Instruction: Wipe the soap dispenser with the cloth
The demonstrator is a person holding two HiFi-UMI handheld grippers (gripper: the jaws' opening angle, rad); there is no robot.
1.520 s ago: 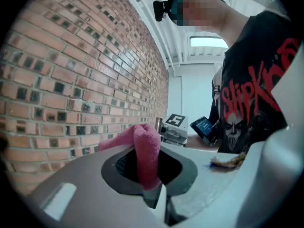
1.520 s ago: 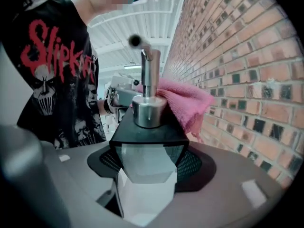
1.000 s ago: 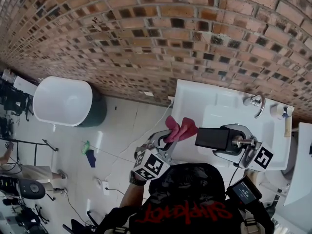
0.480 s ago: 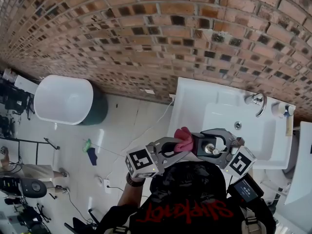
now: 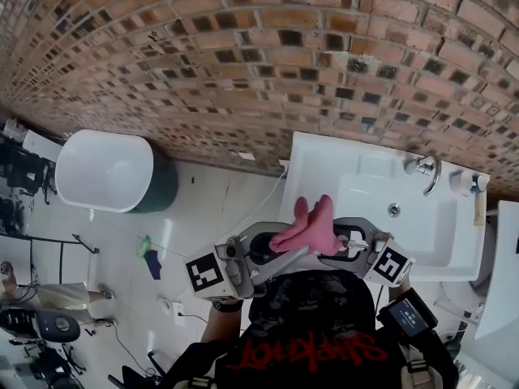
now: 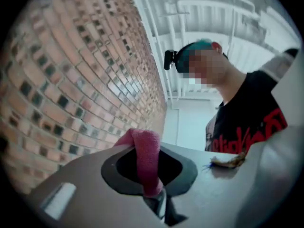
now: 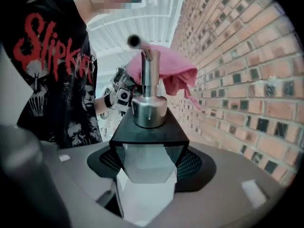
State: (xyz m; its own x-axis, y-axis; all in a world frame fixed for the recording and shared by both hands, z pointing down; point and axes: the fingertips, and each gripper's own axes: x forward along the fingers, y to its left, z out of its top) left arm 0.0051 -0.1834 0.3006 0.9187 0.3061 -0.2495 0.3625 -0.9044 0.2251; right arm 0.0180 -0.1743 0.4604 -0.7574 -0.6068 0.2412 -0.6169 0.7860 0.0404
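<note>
The pink cloth (image 5: 309, 228) hangs from my left gripper (image 5: 280, 254), which is shut on it. In the left gripper view the cloth (image 6: 145, 159) runs as a folded strip between the jaws. My right gripper (image 5: 350, 248) is shut on the soap dispenser (image 7: 147, 137), a dark angular body with a steel collar and pump. The cloth (image 7: 167, 72) lies against the pump's far side. In the head view the cloth covers most of the dispenser (image 5: 353, 245). Both grippers are close to the person's chest, in front of the sink.
A white sink (image 5: 324, 168) with a chrome tap (image 5: 426, 171) stands against the brick wall (image 5: 243, 55). A white container (image 5: 105, 168) sits on the floor at the left. A small device (image 5: 409, 316) hangs at the person's right side.
The left gripper has risen and turned, which carried the cloth up over the dispenser's pump. The right gripper has sunk and drawn back towards the person with the dispenser.
</note>
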